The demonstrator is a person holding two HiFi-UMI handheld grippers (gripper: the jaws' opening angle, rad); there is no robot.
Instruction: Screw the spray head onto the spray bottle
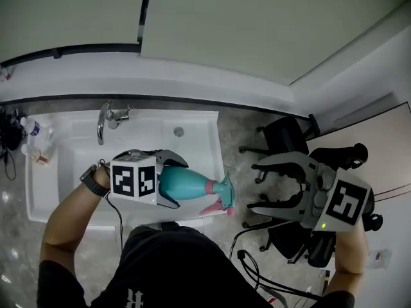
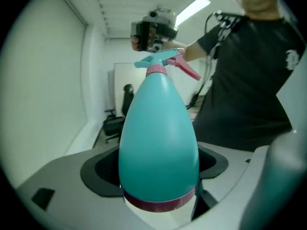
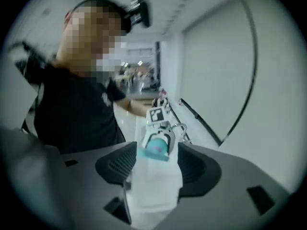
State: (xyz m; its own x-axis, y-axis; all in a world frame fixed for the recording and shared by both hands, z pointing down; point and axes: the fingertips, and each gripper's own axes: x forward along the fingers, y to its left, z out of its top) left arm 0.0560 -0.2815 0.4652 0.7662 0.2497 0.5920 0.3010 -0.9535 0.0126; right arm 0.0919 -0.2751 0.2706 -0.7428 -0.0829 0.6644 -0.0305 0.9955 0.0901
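Teal spray bottle (image 1: 186,183) clamped sideways over the white sink's (image 1: 192,124) front edge by the left gripper (image 1: 180,183); the right gripper (image 1: 253,188) stands spread wide with nothing between its jaws.
From the head view the bottle's base is hidden under the left gripper's marker cube, and in the left gripper view its fat body covers the pads that grip it. Whether the spray head (image 1: 221,194) is screwed tight under its pink collar cannot be told. The right gripper view is blurred, showing the bottle only end-on as a small teal patch. The bottle's long axis lies about level, neck and pink trigger pointing at the right gripper, just short of its tips. One bottle, one spray head, two grippers, one faucet (image 1: 106,119); the black chairs (image 1: 282,136) are partly covered, so their number is unclear.
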